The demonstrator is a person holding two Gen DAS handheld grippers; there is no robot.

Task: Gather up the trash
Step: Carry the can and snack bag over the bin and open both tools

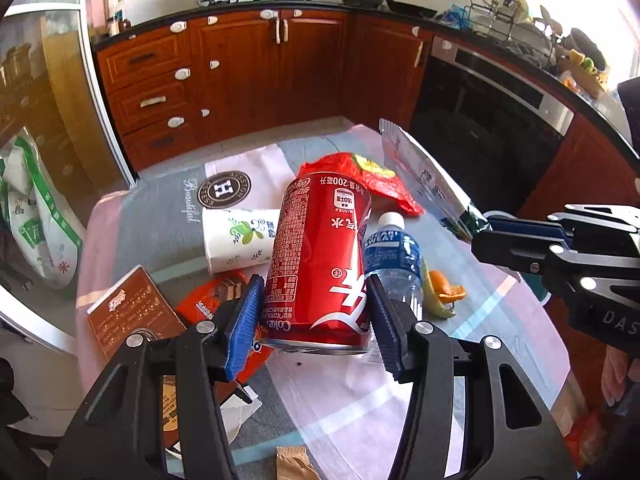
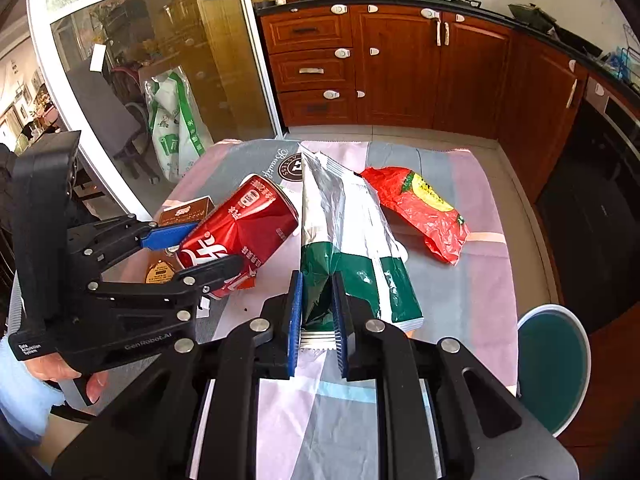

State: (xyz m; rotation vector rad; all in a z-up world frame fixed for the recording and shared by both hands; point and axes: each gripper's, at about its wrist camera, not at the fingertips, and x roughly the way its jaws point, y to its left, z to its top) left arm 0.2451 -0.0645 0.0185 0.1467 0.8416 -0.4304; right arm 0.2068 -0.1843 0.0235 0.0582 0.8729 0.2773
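**Both grippers loaded, items held above the table**

The left gripper (image 1: pixel 316 316) has its blue pads (image 1: pixel 244 320) clamped on the sides of a red cola can (image 1: pixel 320 256), which is tilted and raised off the table (image 1: pixel 132 240). The right gripper (image 2: pixel 316 316) has its fingers pressed together on the crumpled end of a silver-and-green snack bag (image 2: pixel 340 232). Beneath lie a red wrapper (image 2: pixel 420 208), paper cup (image 1: pixel 236 244), water bottle (image 1: pixel 394 256), orange peel (image 1: pixel 446 286) and brown box (image 1: pixel 128 312).
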